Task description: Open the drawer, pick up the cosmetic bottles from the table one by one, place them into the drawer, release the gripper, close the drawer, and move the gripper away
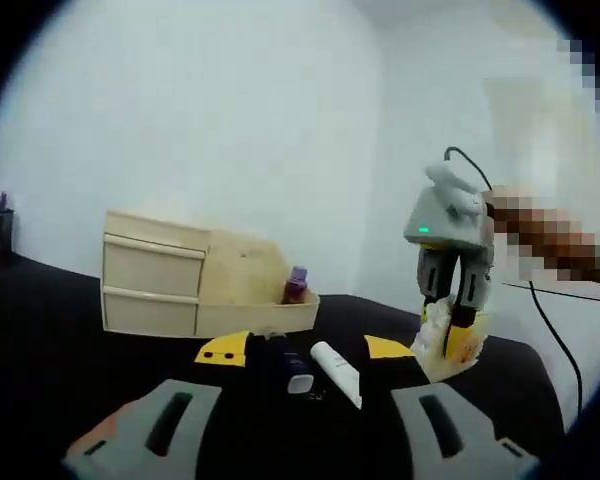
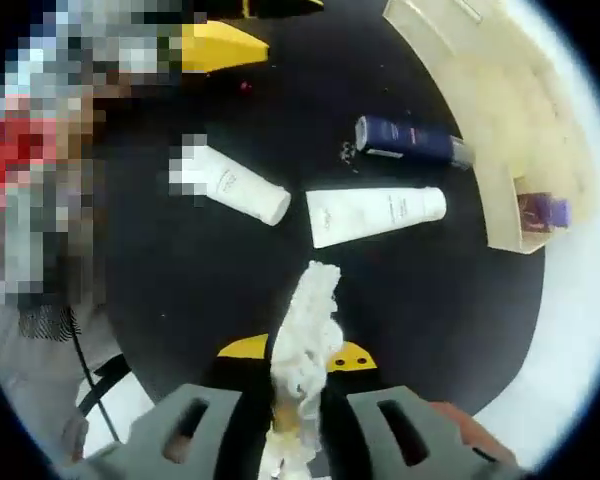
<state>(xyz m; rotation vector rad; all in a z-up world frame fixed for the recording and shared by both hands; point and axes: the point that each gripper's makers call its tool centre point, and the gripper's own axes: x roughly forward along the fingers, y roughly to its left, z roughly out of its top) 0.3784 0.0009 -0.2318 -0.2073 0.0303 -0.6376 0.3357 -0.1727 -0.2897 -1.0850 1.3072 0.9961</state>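
A cream drawer unit (image 1: pixel 152 268) stands on the black table (image 1: pixel 40 340), its bottom drawer (image 1: pixel 270 318) pulled out with a purple bottle (image 1: pixel 296 284) inside. In front of it lie a dark blue bottle (image 1: pixel 296 370) and a white tube (image 1: pixel 336 373). My left gripper (image 1: pixel 305 349) is open above them, holding nothing. My right gripper (image 1: pixel 450 320) hangs to the right, shut on a white crinkled packet (image 1: pixel 442 338). In the right gripper view, that gripper (image 2: pixel 298 352) grips the packet (image 2: pixel 308 310) above a white bottle (image 2: pixel 236 188), the white tube (image 2: pixel 375 213), the blue bottle (image 2: pixel 410 140) and the drawer (image 2: pixel 500 190) with the purple bottle (image 2: pixel 542 212).
A dark pen holder (image 1: pixel 0 228) stands at the table's far left. A black cable (image 1: pixel 555 330) trails from the right gripper past the table's right edge. The left gripper's yellow fingertip (image 2: pixel 220 45) shows at the top of the right gripper view. A white wall lies behind.
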